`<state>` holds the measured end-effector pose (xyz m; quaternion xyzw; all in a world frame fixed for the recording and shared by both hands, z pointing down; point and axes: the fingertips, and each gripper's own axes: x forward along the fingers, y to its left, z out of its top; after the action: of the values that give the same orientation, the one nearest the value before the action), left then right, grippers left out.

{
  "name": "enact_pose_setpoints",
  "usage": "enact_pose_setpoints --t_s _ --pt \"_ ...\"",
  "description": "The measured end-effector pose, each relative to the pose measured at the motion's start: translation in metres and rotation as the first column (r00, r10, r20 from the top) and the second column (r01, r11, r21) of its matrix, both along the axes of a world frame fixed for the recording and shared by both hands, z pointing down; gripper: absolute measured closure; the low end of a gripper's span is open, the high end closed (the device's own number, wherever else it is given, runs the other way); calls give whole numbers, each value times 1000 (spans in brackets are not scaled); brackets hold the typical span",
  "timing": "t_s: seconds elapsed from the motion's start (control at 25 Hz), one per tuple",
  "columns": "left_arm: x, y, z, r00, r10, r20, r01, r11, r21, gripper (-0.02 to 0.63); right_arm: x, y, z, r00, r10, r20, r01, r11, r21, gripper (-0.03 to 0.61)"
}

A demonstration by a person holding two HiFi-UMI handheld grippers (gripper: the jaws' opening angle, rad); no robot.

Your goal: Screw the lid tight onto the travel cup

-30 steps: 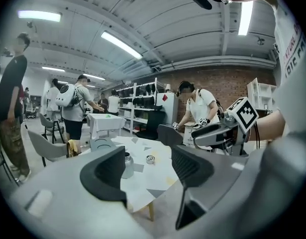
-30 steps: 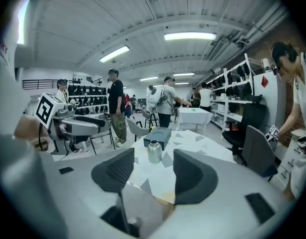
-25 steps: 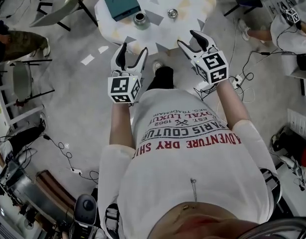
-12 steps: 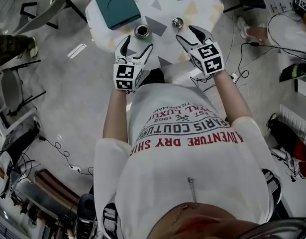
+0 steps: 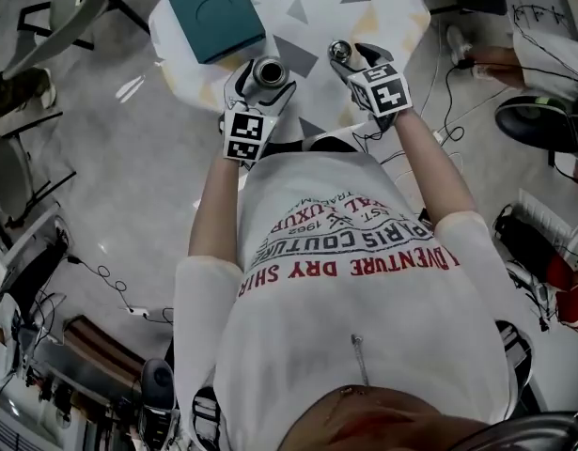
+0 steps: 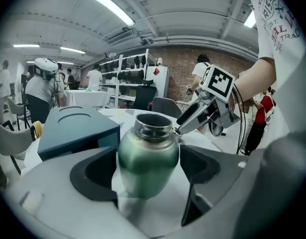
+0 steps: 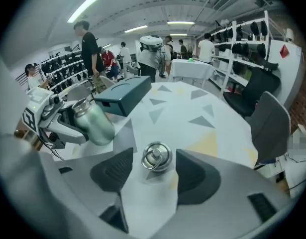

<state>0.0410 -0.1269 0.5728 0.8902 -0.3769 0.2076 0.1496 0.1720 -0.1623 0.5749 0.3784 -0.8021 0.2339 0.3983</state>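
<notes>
Change, left gripper [image 5: 263, 81]: a second ago it hung short of the table edge. Now it is down at the tabletop with its jaws on either side of the cup. The jaws have just been opening and stand wide, and the left gripper view [image 6: 148, 169] shows a gap at each pad, so nothing is gripped.
Change, right gripper [image 5: 350, 59]: it has also come down and forward from beyond the table edge. Its jaws are well apart around the lid without touching it [image 7: 155, 173].
Table: round white table printed with grey and yellow triangles [image 5: 382, 7]; it carries all the task things.
Box: flat teal box with a round recess on top [image 5: 211, 12], just behind the cup on the left gripper's side and apart from it.
Cup: green metal travel cup with a bare steel neck [image 6: 148, 156], upright, mouth uncovered [image 5: 268, 71].
Lid: small silver lid with a ring handle [image 7: 156, 157], lying on the table [image 5: 340, 51] near the cup.
In the way: the right gripper's tip reaches close to the cup's neck.
</notes>
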Motion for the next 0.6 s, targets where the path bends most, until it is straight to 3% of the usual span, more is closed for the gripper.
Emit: enact_pose_setpoints --t_s 0.6 --pt "5 -7 3 997 78 -10 -77 996 40 230 0 -14 35 996 78 -45 -82 994 -77 333"
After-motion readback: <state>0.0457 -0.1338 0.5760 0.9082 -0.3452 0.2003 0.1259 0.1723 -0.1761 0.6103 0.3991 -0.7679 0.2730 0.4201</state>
